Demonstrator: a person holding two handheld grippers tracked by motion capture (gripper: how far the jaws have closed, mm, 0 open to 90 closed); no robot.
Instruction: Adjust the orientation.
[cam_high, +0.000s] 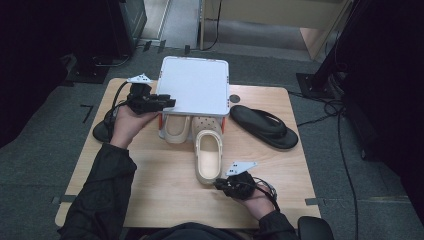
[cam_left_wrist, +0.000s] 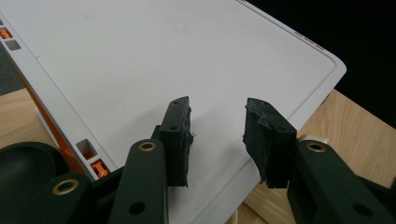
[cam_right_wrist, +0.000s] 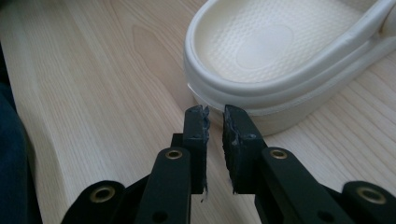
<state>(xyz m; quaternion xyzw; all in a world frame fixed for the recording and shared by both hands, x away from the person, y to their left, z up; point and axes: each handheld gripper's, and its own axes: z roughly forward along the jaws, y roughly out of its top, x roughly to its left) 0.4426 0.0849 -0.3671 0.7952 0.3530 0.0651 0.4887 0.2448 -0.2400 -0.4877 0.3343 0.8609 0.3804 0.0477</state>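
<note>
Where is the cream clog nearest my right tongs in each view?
High view: cream clog at table centre, toe under the white rack.
Left gripper view: not in it.
Right gripper view: heel at upper right, just beyond the tongs' tips.
Shared landmark: wooden table.

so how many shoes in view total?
4. One cream clog lies on the table mid-front, another cream clog is half under the white box, a black flip-flop sits right of the box, another black flip-flop at the left edge. The box may hide more.
</note>
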